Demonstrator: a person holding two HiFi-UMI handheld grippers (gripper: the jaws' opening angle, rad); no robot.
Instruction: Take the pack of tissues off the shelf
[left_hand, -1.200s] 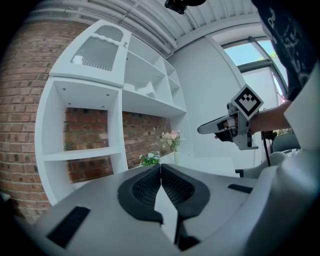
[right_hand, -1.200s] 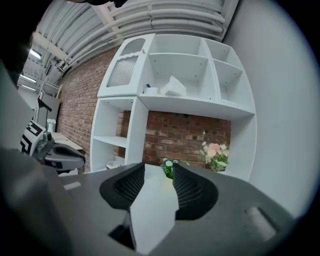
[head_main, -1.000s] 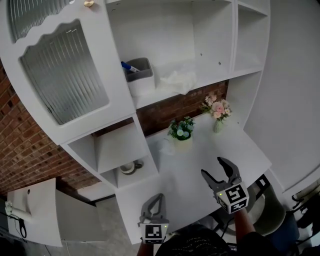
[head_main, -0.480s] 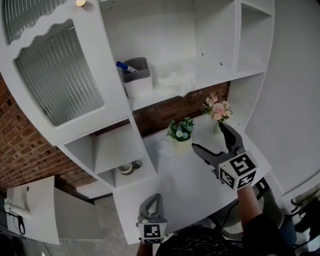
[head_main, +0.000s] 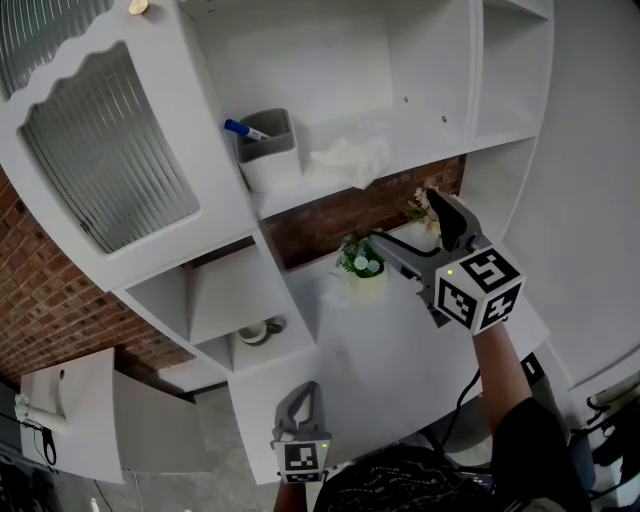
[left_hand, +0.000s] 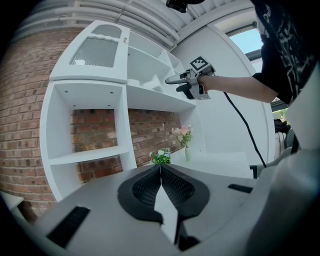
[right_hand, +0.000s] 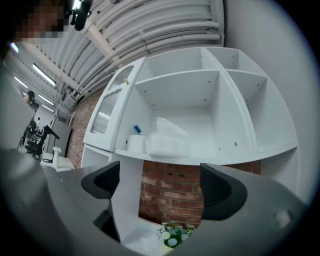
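Tissue pack (head_main: 347, 158) on far shelf (head_main: 300, 203); right gripper (head_main: 405, 218) raised nearby, jaws opening, empty; left gripper (head_main: 304, 393) closed, near.

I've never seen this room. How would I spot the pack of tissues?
Find the white shelf unit on the brick wall, then its open shelf above the flowers. The tissues are the soft, crumpled white pack there, just right of the grey cup holding a blue pen.

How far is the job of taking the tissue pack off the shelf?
Done: the right tongs are up near the shelf, opening, empty. In hand: nothing; the tissue pack lies on the shelf. To do: grip it and lift it off. The left tongs are shut.
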